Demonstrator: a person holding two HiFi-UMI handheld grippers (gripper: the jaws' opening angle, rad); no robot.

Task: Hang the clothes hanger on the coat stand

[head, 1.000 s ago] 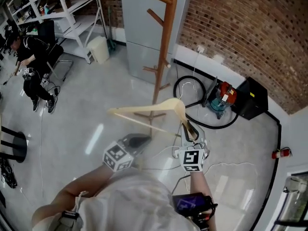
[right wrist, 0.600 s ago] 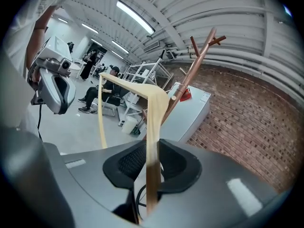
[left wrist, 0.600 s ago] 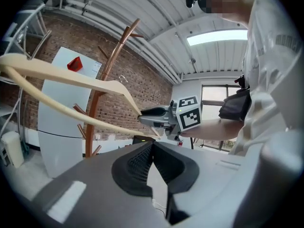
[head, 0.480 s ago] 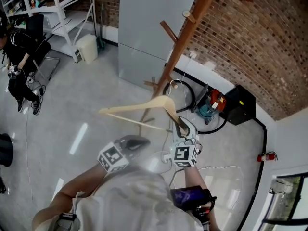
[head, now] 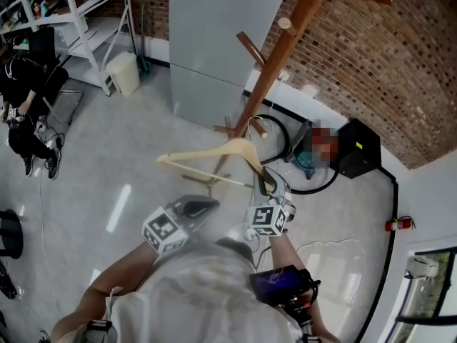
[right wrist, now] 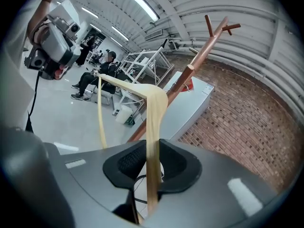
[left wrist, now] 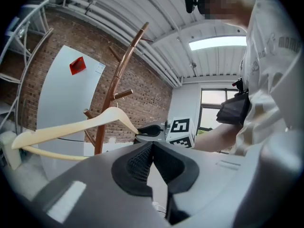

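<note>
While my right tongs (right wrist: pixel 153 167) pinch the hanger (head: pixel 203 153) by one arm, likely light, stiff wood, left tongs (left wrist: pixel 151 163) sit closed, empty.

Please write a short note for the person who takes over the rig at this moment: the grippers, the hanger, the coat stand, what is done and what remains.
Right hand-held gripper: shut on one arm of the wooden hanger, which it holds in the air.
Left hand-held gripper: shut, holding nothing.
Coat stand: ahead of the hanger and apart from it; the hanger is not on any peg.
Done: hanger picked up.
Left: hook it over a peg, then release.
</note>
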